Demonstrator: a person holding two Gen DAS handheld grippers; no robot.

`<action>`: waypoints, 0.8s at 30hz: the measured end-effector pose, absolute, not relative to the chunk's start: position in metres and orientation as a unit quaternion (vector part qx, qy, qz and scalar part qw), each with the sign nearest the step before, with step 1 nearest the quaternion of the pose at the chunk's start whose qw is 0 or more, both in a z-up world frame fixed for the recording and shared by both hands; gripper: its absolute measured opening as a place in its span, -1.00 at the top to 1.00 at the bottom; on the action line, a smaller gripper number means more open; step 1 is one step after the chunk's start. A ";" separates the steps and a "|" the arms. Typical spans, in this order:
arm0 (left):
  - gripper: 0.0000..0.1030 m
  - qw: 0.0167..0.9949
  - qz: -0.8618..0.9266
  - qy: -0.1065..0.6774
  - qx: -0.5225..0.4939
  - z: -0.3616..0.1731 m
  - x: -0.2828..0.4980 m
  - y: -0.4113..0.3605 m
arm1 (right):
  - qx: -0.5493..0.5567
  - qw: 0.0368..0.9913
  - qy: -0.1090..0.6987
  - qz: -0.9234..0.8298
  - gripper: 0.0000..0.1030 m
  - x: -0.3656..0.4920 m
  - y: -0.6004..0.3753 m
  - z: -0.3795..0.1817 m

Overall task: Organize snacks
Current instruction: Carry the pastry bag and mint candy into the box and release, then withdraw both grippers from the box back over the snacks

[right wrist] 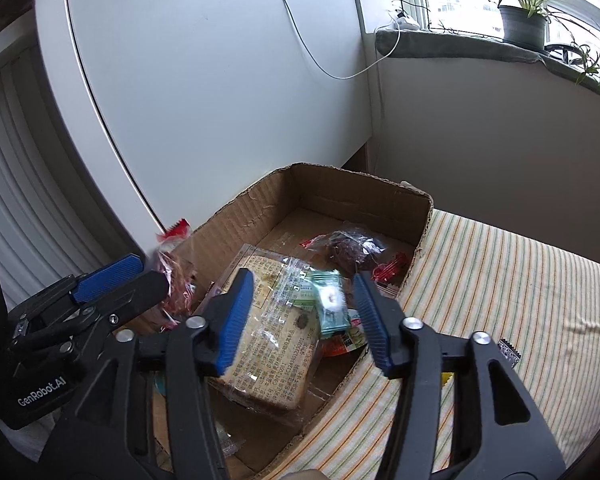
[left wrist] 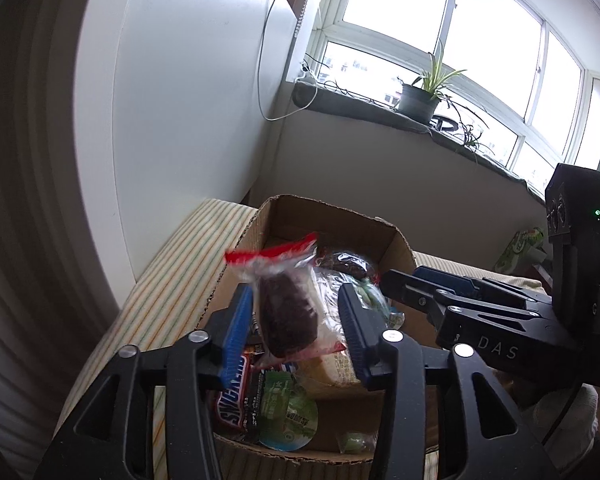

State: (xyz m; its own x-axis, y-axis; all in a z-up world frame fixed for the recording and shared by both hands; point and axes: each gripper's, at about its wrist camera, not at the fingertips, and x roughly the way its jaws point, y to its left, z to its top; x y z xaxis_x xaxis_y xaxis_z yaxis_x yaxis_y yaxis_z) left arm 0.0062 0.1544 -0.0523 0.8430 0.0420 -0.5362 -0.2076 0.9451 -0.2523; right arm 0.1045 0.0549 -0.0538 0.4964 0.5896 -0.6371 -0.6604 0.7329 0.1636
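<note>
A cardboard box (left wrist: 332, 216) (right wrist: 364, 192) sits on a striped cloth and holds several snacks. My left gripper (left wrist: 296, 320) is open over the box, and a brown cake in a clear, red-edged wrapper (left wrist: 288, 312) is blurred between its fingers, apparently falling. My right gripper (right wrist: 304, 300) is open over the box, and a small green packet (right wrist: 330, 304) is blurred between its fingers in mid air. In the box lie a wrapped bread pack (right wrist: 268, 344), another brown cake (right wrist: 352, 250), a Snickers bar (left wrist: 232, 392) and a green-lidded cup (left wrist: 288, 412).
The striped cloth (right wrist: 520, 300) spreads to the right of the box, with a small dark packet (right wrist: 509, 353) lying on it. A white cabinet (right wrist: 204, 80) stands behind the box. A potted plant (left wrist: 420, 96) stands on the windowsill, and a white cable hangs down.
</note>
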 end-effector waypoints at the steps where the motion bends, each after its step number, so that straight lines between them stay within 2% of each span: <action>1: 0.02 0.948 0.065 0.271 -0.152 -0.052 0.006 0.154 | -0.052 0.866 0.342 0.360 -0.29 0.103 0.054 -0.052; 4: 0.02 0.949 0.066 0.269 -0.152 -0.051 0.005 0.154 | -0.053 0.872 0.333 0.354 -0.32 0.102 0.051 -0.048; 6: 0.02 0.949 0.068 0.269 -0.151 -0.051 0.005 0.155 | -0.053 0.877 0.328 0.347 -0.49 0.102 0.047 -0.046; 8: 0.02 0.949 0.070 0.269 -0.150 -0.052 0.006 0.155 | -0.051 0.881 0.323 0.341 -0.55 0.102 0.044 -0.045; 15: 0.02 0.950 0.068 0.266 -0.149 -0.049 0.005 0.153 | -0.039 0.888 0.324 0.324 -0.56 0.111 0.025 -0.042; 18: 0.02 0.951 0.065 0.266 -0.145 -0.049 0.006 0.149 | -0.032 0.893 0.323 0.311 -0.75 0.115 0.016 -0.041; 24: 0.02 0.953 0.057 0.264 -0.140 -0.045 0.008 0.139 | -0.045 0.912 0.295 0.280 -0.77 0.112 -0.001 -0.034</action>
